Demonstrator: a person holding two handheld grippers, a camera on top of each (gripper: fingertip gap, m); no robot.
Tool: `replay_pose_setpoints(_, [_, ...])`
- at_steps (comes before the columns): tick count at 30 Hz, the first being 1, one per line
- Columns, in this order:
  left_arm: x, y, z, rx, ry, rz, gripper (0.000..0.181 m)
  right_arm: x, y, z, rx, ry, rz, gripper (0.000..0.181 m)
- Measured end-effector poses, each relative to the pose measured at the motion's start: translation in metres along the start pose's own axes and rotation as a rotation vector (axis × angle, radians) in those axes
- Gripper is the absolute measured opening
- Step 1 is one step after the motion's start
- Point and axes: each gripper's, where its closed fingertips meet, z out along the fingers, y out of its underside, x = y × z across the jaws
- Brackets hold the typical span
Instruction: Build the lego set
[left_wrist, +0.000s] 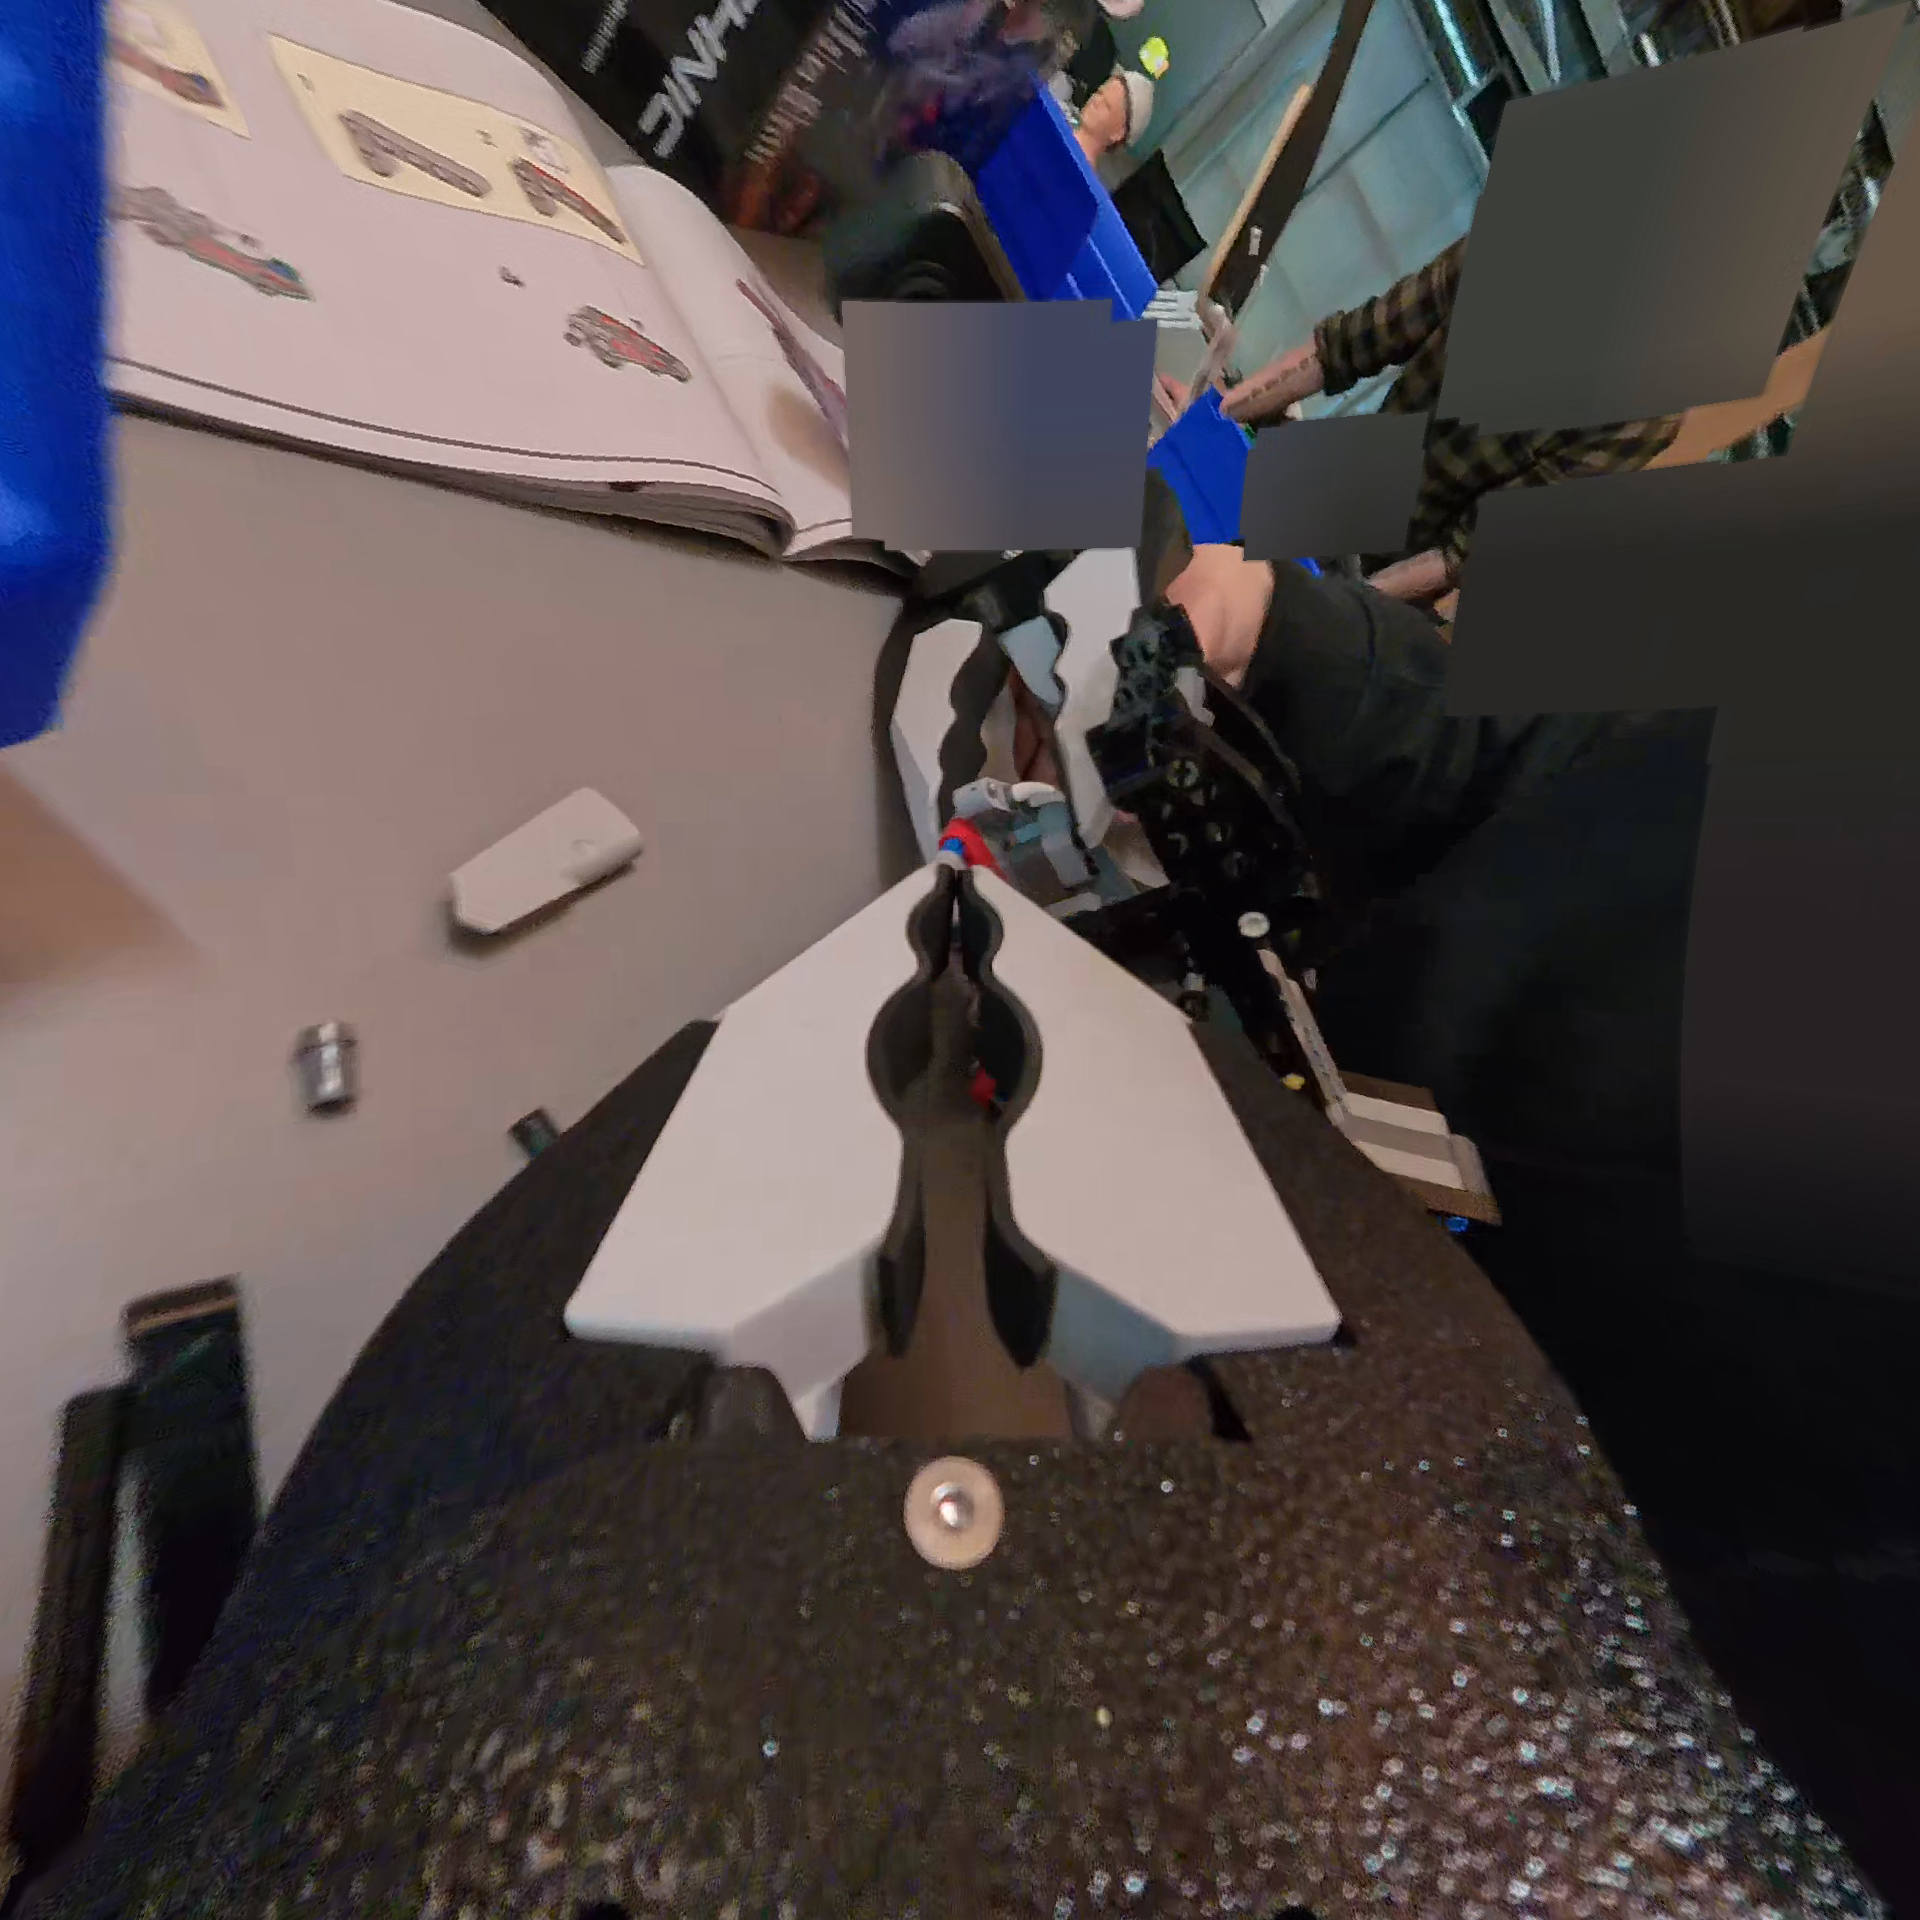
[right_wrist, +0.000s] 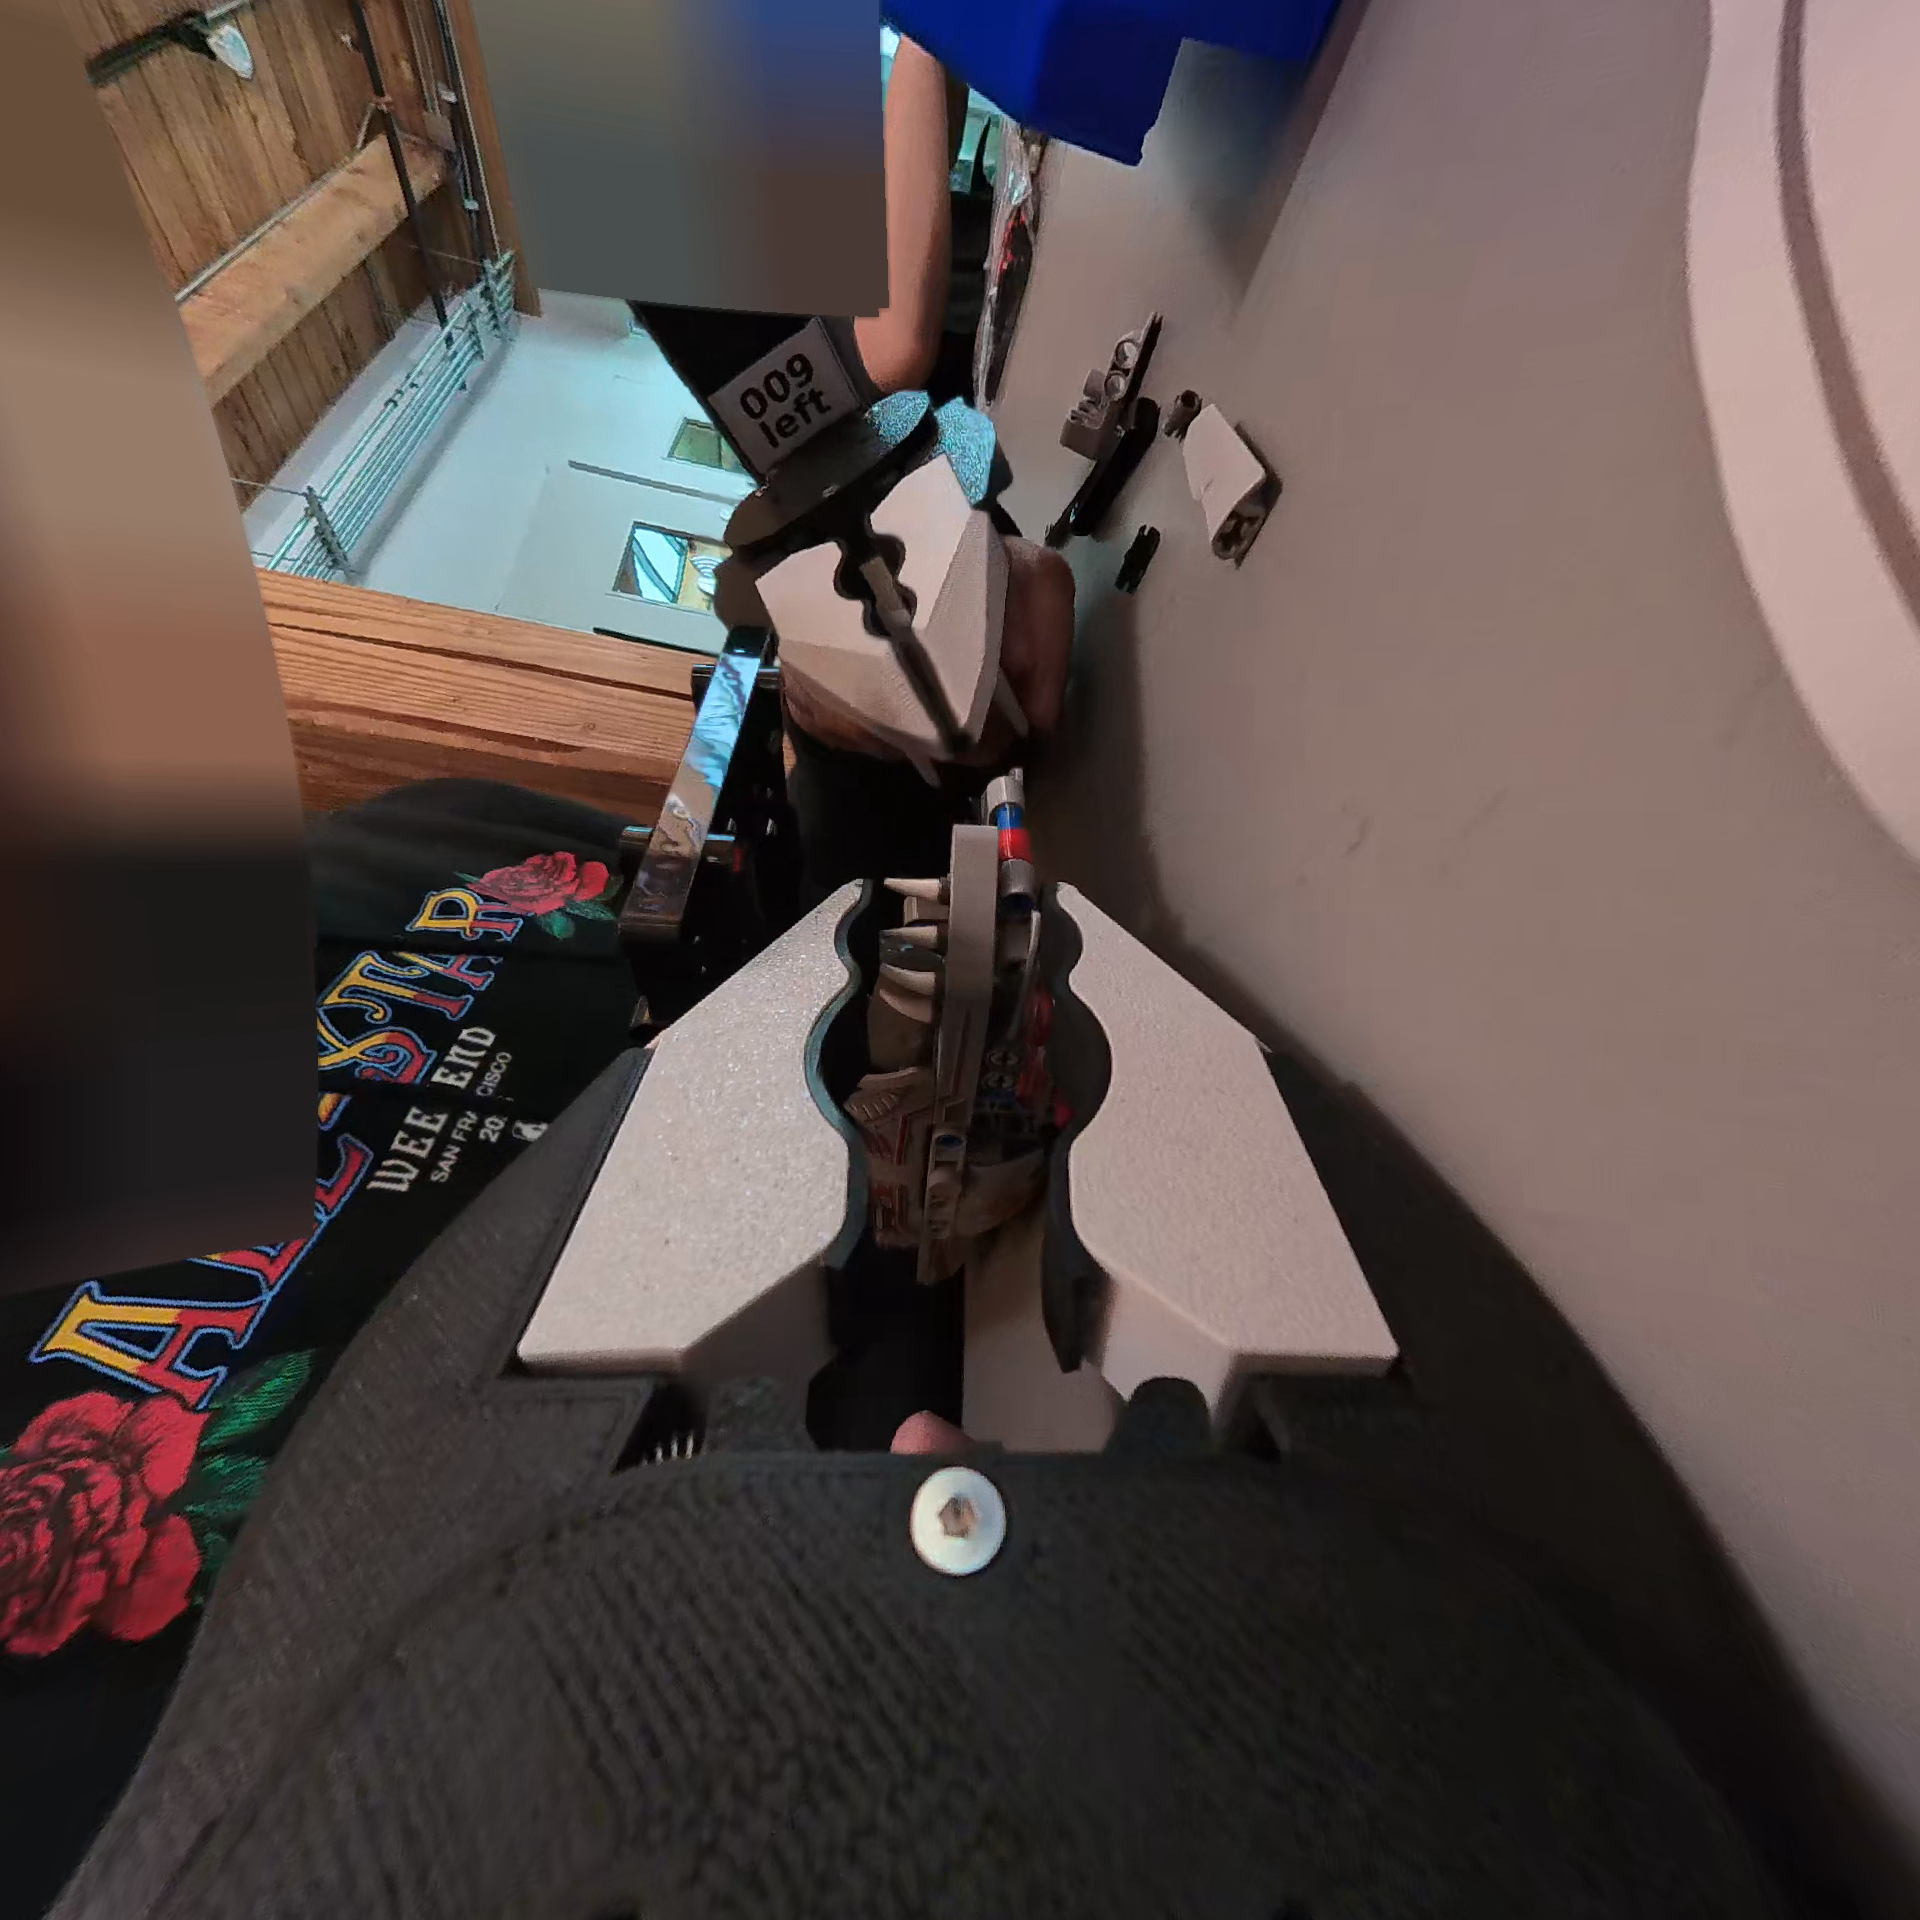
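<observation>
My right gripper (right_wrist: 961, 899) is shut on a grey lego assembly (right_wrist: 961, 1049) with white tooth-like parts and red and blue bits. A red, white and blue pin (right_wrist: 1010, 826) sticks out of its far end. My left gripper (left_wrist: 954, 883) is shut, seemingly on a thin grey rod along its seam, and its tip is at that pin (left_wrist: 961, 844). In the right wrist view the left gripper (right_wrist: 951, 743) points down at the pin. In the left wrist view the right gripper (left_wrist: 1023, 665) holds the assembly (left_wrist: 1023, 826) just beyond my fingertips.
An open instruction booklet (left_wrist: 416, 312) lies on the grey table (left_wrist: 571, 675), with a white piece (left_wrist: 545, 857), a small metallic part (left_wrist: 327, 1065) and blue bins (left_wrist: 42, 364). Loose grey (right_wrist: 1107, 390), white (right_wrist: 1231, 488) and black (right_wrist: 1138, 545) pieces lie close by. A black lego frame (left_wrist: 1205, 821) stands behind. The tips of both grippers are at nearly the same place.
</observation>
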Motion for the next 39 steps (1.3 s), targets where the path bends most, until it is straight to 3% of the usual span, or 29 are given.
replay_pose_setpoints(10, [-0.012,0.018,-0.004,-0.106,-0.066,-0.057,0.006,0.003,-0.003,0.003,0.061,0.034,0.007,0.028])
replay_pose_setpoints(15, [0.001,0.019,-0.006,-0.122,0.04,-0.136,0.021,0.0,-0.001,0.012,0.081,0.031,-0.021,0.028])
replay_pose_setpoints(20, [0.0,0.026,-0.004,-0.143,0.008,-0.132,0.009,-0.001,0.0,0.016,0.077,0.038,-0.056,0.028])
replay_pose_setpoints(24, [0.004,0.027,-0.003,-0.124,0.042,-0.17,0.011,-0.001,0.003,0.016,0.055,0.06,-0.046,0.029])
replay_pose_setpoints(26, [0.011,0.024,-0.003,-0.1,0.101,-0.217,0.021,-0.007,0.006,0.017,0.031,0.042,-0.06,0.036])
replay_pose_setpoints(30, [0.011,0.026,-0.001,-0.103,0.11,-0.189,0.009,-0.012,0.004,0.014,0.056,0.037,-0.064,0.038])
replay_pose_setpoints(39, [0.014,0.028,0.0,-0.112,0.133,-0.163,0.008,-0.013,0.016,0.001,0.132,0.008,-0.025,0.04])
